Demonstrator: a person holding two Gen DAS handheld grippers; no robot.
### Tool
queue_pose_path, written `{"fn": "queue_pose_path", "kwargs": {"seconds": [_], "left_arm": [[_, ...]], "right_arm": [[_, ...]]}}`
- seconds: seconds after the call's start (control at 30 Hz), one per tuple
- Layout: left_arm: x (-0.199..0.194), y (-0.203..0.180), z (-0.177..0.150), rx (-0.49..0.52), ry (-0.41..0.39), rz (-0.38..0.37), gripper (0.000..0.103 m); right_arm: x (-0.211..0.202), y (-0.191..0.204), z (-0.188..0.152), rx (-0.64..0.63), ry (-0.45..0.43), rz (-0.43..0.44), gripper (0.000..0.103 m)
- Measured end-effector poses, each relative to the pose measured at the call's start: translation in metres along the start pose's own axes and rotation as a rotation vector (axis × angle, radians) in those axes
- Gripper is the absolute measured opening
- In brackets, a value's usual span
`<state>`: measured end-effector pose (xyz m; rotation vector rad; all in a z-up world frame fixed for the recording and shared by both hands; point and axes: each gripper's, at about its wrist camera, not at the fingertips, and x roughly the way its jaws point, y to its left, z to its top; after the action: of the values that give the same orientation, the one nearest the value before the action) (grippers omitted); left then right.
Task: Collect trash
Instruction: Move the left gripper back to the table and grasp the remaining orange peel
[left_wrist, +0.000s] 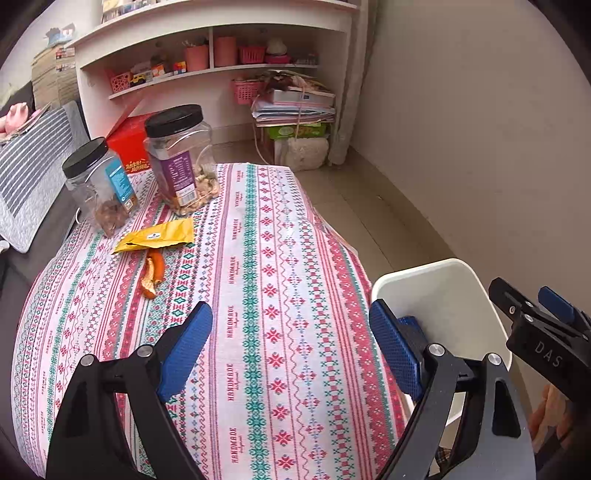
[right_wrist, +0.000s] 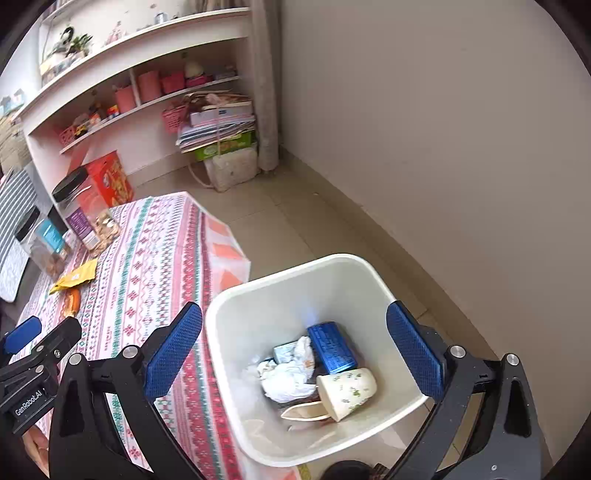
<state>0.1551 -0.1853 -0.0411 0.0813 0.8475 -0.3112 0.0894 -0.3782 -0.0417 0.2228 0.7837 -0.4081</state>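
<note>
Trash on patterned tablecloth (left_wrist: 280, 258): 1 yellow wrapper (left_wrist: 157, 236), 1 orange peel (left_wrist: 153, 275) just beside it. White bin (right_wrist: 295, 280) held cup, tissue, blue packet. Left gripper (left_wrist: 291, 350) and right gripper (right_wrist: 293, 352) both gaped wide, empty.

You see two black-lidded jars (left_wrist: 177, 158) on the tablecloth (left_wrist: 280, 295), a red box (left_wrist: 127, 144) behind, shelves (left_wrist: 214, 48) beyond.

A woven cloth table cover (left_wrist: 280, 258) with pink and green patterned stripes looks matt. The white smooth plastic bin (right_wrist: 236, 332) holds crumpled white paper (right_wrist: 284, 376) and a paper cup (right_wrist: 347, 391). The yellow wrapper (left_wrist: 159, 236) looks slightly glossy; clear plastic jars (left_wrist: 181, 158) shine.
</note>
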Motion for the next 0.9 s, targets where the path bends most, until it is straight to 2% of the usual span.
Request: {"fn": "queue_pose_path", "kwargs": {"seconds": [0.47,0.67,0.9], "left_arm": [[0.022,0.094,-0.008,-0.131,0.05,0.085,0.084],[0.055,0.134,-0.012,-0.181,0.101,0.139,0.084],[0.107,0.155,0.002,-0.168,0.162,0.133,0.084]], "right_arm": [[0.023,0.087,-0.001,-0.11,0.044,0.068,0.096],[0.037,0.113,-0.002,-0.137,0.071,0.086,0.096],[0.051,0.138,-0.001,-0.144,0.095,0.114,0.096]]}}
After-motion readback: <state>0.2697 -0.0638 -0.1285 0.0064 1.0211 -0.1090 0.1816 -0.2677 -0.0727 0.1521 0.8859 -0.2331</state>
